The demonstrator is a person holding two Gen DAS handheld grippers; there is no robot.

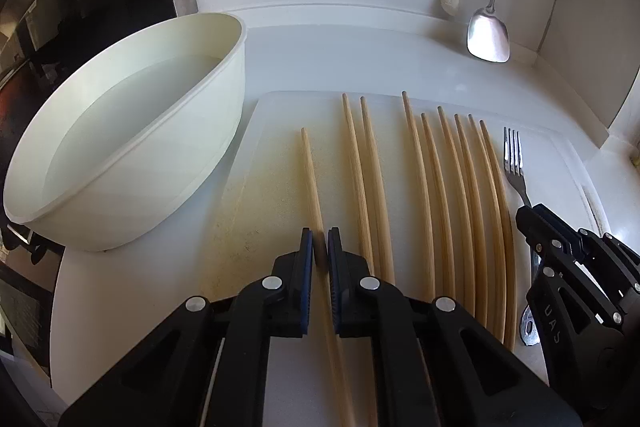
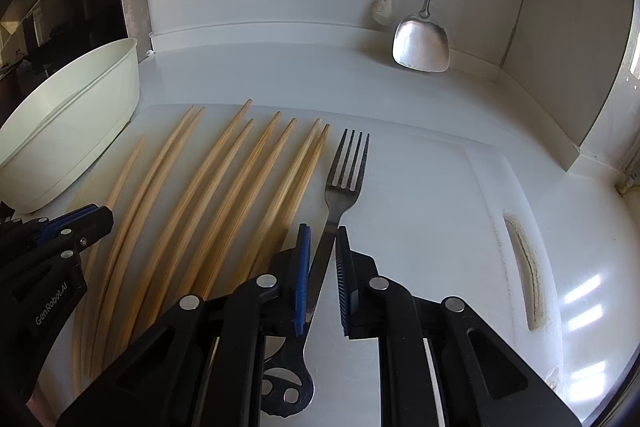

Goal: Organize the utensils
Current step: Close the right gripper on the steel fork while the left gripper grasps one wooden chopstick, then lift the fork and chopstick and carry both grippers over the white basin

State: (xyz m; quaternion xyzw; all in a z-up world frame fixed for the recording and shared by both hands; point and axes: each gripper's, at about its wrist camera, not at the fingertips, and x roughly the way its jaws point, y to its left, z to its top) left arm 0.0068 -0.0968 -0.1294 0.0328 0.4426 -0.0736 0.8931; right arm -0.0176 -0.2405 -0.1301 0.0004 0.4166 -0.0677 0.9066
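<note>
Several wooden chopsticks (image 1: 432,195) lie side by side on a white cutting board (image 1: 272,131). My left gripper (image 1: 320,233) is shut on the leftmost chopstick (image 1: 310,167), which runs between its blue pads. A steel fork (image 2: 346,167) lies to the right of the chopsticks (image 2: 224,195), tines pointing away. My right gripper (image 2: 323,229) is shut on the fork's handle, and the handle's pierced end shows below the jaws. Each gripper shows at the edge of the other's view: the right gripper (image 1: 528,215) and the left gripper (image 2: 106,217).
A large white oval bowl (image 1: 132,131) stands left of the board, against a dark appliance. A steel spatula (image 2: 420,45) and a white brush (image 2: 384,7) hang at the back wall. The white counter (image 2: 580,267) continues right of the cutting board (image 2: 440,207) to a corner.
</note>
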